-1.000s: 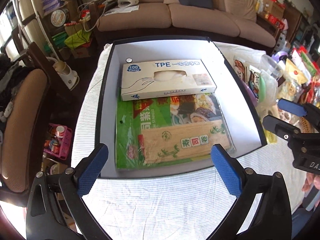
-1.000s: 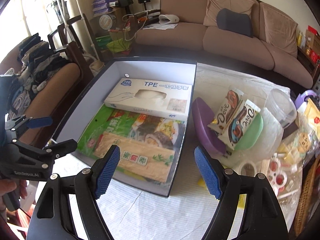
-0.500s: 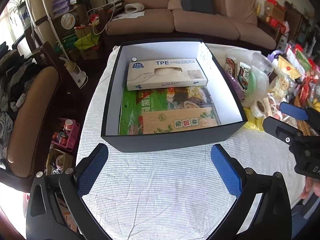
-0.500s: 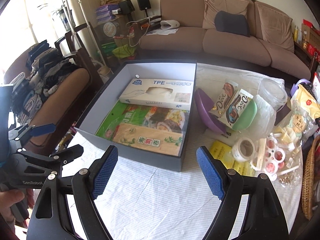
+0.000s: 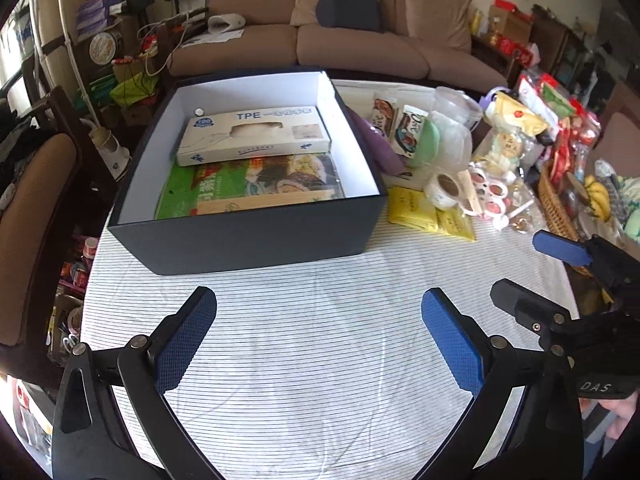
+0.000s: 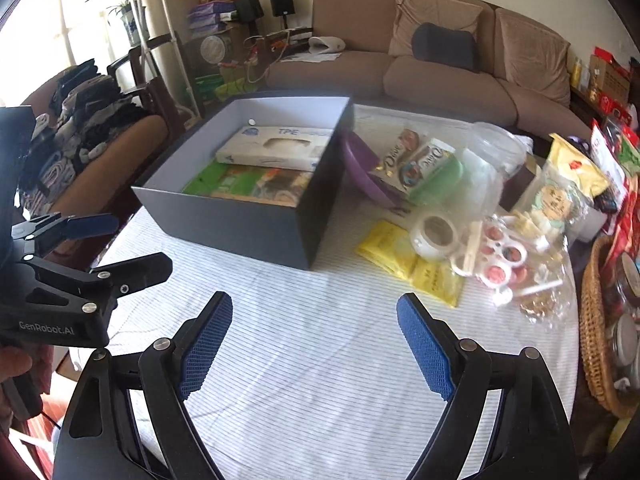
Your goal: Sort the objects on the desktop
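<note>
Both grippers hover over bare striped cloth on the desk (image 5: 320,340). Left gripper (image 5: 318,344) jaws wide apart, nothing between them. Right gripper (image 6: 314,344) same: spread wide, holding nothing.

Dark box (image 5: 256,236) sits at far-left of desk, open top, white inside. In it: TPE glove box (image 5: 256,136) toward the back wall, lying partly on a green seaweed pack (image 5: 248,184) w/ bamboo mat at its near edge.

Loose stuff crowds the desk to the right of the box: purple bowl (image 6: 360,168) leaning against box's right wall, two Dove choc packs (image 6: 416,160) resting in/over a green bowl (image 6: 440,180), clear plastic tub (image 6: 496,148) behind. Nearer: tape roll (image 6: 436,232) touching yellow packets (image 6: 412,264), then a tray of pink-red rounds (image 6: 500,256), prob. cosmetics or candies, blurred so can't tell. Snack bags (image 6: 568,184) further right; wicker basket (image 6: 596,320) at desk's right edge.

Obstacles: box's near wall stands tall btw both grippers and box contents. Clutter packed tight, items touching or overlapping.

Open room: wide clear-looking cloth strip across the front, from left desk edge to basket. Chair w/ clothes (image 6: 80,132) just beside left desk edge. Sofa (image 5: 340,40) behind far edge.
</note>
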Tool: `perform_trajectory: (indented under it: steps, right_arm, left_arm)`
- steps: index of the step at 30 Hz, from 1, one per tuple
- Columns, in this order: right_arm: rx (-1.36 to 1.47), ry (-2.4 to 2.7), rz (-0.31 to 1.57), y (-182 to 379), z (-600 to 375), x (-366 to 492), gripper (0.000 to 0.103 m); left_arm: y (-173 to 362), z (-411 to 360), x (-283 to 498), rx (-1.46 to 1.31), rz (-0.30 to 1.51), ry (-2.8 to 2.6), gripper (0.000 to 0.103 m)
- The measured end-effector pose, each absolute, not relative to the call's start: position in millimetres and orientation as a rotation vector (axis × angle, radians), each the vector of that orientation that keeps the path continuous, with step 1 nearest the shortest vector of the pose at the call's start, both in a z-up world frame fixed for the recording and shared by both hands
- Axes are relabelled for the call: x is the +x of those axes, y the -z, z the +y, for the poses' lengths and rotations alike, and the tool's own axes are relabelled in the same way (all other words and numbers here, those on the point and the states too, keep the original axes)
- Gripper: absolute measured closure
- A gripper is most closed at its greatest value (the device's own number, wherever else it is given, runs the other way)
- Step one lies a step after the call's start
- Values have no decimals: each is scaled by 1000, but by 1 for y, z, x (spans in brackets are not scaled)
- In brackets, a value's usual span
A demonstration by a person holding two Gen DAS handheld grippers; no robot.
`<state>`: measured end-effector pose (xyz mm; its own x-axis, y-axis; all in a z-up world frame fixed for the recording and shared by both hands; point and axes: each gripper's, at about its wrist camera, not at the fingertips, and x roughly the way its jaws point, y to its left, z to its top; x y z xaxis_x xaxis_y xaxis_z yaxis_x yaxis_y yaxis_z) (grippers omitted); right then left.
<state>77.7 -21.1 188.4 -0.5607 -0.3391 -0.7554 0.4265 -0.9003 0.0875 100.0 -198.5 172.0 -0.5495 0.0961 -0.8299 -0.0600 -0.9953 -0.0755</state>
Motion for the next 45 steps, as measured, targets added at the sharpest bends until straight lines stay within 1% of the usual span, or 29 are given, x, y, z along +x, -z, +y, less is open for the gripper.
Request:
perform_trajectory:
  steps: [4, 7, 11, 16, 24, 26, 33, 39, 45]
  right_arm:
    - [1171, 2506, 112, -164, 32, 81, 16]
    - [1231, 2540, 28, -143, 74, 74, 16]
    - [1256, 2604, -89, -125, 122, 64, 16]
    - [1271, 2642, -164, -113, 156, 46, 16]
    - [1252, 2665, -280, -109, 183, 7, 16]
    - [1278, 2656, -300, -102, 186, -4, 16]
    - [1255, 2655, -287, -96, 185, -29, 16]
    - [1212, 2621, -308, -98, 175, -33, 16]
    - [1112, 2533, -332, -109, 149, -29, 16]
  left_arm:
    - [-155, -163, 103, -1373, -88, -2626, 0]
    - [-139, -137, 95, -1365, -84, -2598, 0]
    - [-120, -109, 80, -1365, -126, -2574, 0]
    - [-101, -80, 55, -1381, -134, -2548, 0]
    - [-75, -44, 19, -1392, -93, -2515, 0]
    - [-67, -42, 15, -1394, -88, -2509, 0]
    - [-56, -56, 11, -1414, -175, -2488, 0]
    - [-72, -71, 4, -1366, -230, -2537, 0]
    - [-95, -102, 6, -1271, -397, -2551, 0]
